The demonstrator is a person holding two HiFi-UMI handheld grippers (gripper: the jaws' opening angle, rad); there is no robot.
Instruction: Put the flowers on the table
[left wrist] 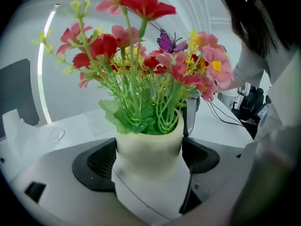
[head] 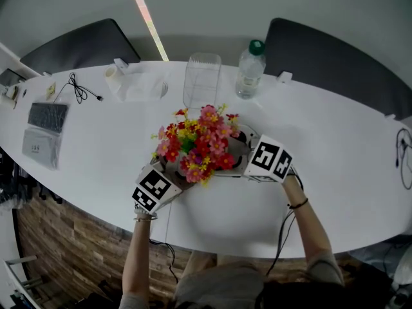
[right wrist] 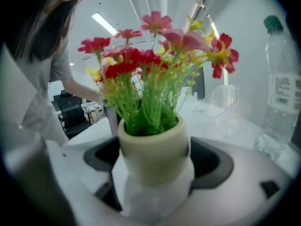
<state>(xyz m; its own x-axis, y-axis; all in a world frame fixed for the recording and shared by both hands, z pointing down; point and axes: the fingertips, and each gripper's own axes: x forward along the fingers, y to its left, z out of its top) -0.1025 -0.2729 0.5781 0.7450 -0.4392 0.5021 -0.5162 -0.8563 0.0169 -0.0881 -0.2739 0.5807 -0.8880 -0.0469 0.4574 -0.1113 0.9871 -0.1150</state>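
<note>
The flowers (head: 196, 143) stand in a cream pot (left wrist: 149, 142) at the middle of the frame, over the white counter (head: 341, 153); the left claw (head: 172, 176) and the right claw (head: 239, 154) each clamp the pot, from opposite sides. I'd judge the placing nearly done; whether the base touches the counter I cannot tell, and letting go is left. A clear container (head: 201, 79) and a water bottle (head: 250, 69) stand just above, near but not blocking; a keyboard (head: 47, 116) lies far left.
</note>
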